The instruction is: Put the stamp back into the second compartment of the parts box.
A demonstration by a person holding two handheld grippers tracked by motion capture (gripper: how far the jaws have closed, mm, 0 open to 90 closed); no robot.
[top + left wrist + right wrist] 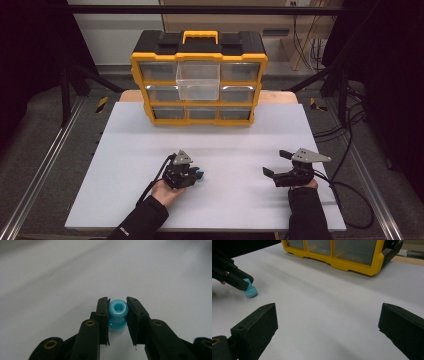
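A small light-blue spool-shaped piece (118, 311) stands on the white board (235, 145), its hole facing up. My left gripper (117, 300) is shut on it, one jaw on each side of its upper flange. In the high view the left gripper (198, 174) sits left of centre near the front, with the blue piece (200, 175) at its tip. The right gripper view shows the blue piece (250, 291) touching the board under the left gripper (244, 283). My right gripper (274, 162) rests at the front right, open and empty, its jaws (328, 322) wide apart.
A yellow and black drawer organizer (199, 120) stands at the back of the board, its near corner (352, 265) in the right gripper view. Its clear top middle drawer (198, 80) is pulled out. Cables trail off the right side. Metal rails flank the table.
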